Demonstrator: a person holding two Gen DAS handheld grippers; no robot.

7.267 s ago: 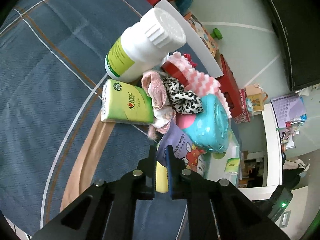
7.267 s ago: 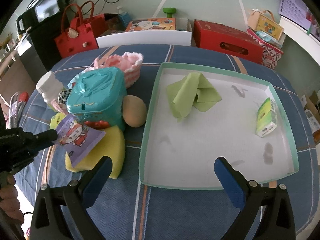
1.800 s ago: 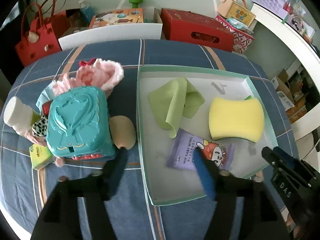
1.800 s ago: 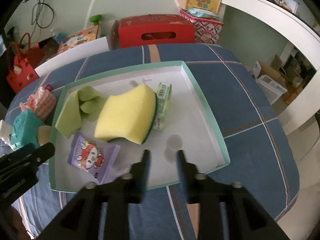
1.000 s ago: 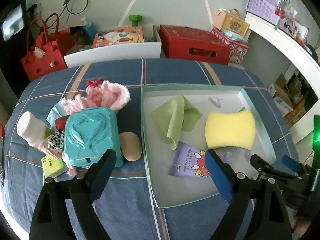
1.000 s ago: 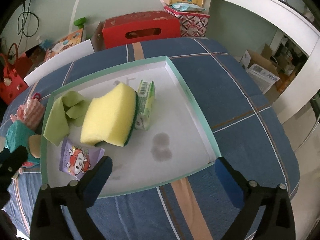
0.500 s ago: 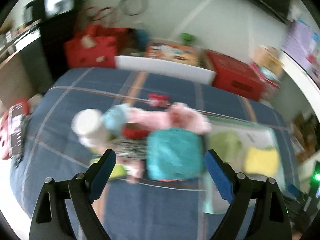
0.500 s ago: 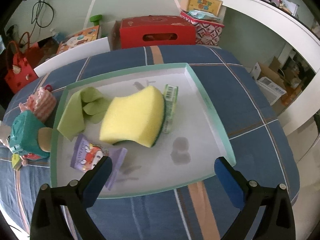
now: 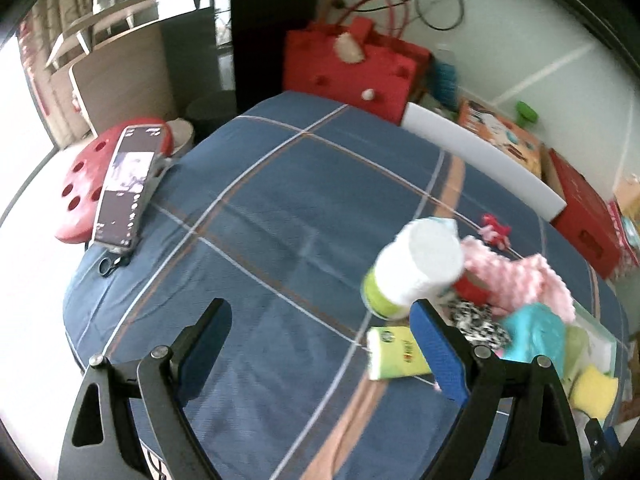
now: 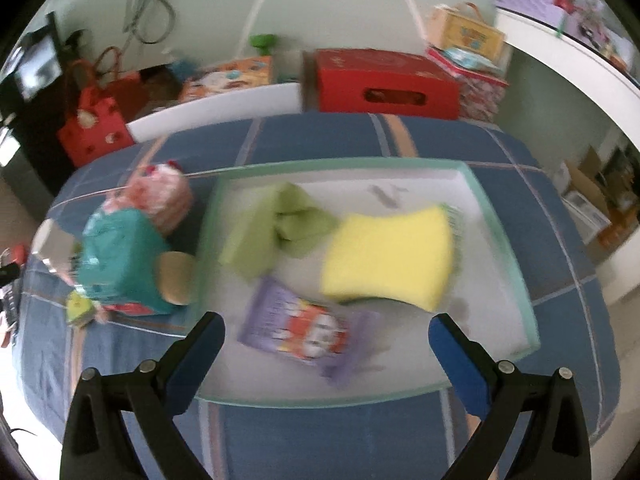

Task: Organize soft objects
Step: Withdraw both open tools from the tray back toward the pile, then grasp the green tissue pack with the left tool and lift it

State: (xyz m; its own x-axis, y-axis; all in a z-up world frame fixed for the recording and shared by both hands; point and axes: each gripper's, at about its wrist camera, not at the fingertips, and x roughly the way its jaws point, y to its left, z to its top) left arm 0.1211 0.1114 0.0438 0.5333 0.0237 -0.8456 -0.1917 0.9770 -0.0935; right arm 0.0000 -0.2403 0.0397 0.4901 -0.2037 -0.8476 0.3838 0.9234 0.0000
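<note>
Left view swung leftward; tray [image 9: 600,344] cut off.

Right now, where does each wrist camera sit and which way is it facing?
Left wrist: behind the open left gripper, tilted down at blue plaid cloth; white bottle and green tissue pack beside its right finger.
Right wrist: behind the open right gripper, tilted down at the tray holding the yellow sponge.
Shared: teal box, sponge, bed.

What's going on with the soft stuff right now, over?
Both grippers, left and right, open, empty. Sponge, cloth, wipes pack in tray. Hard white bottle crowds leftover pile.
</note>
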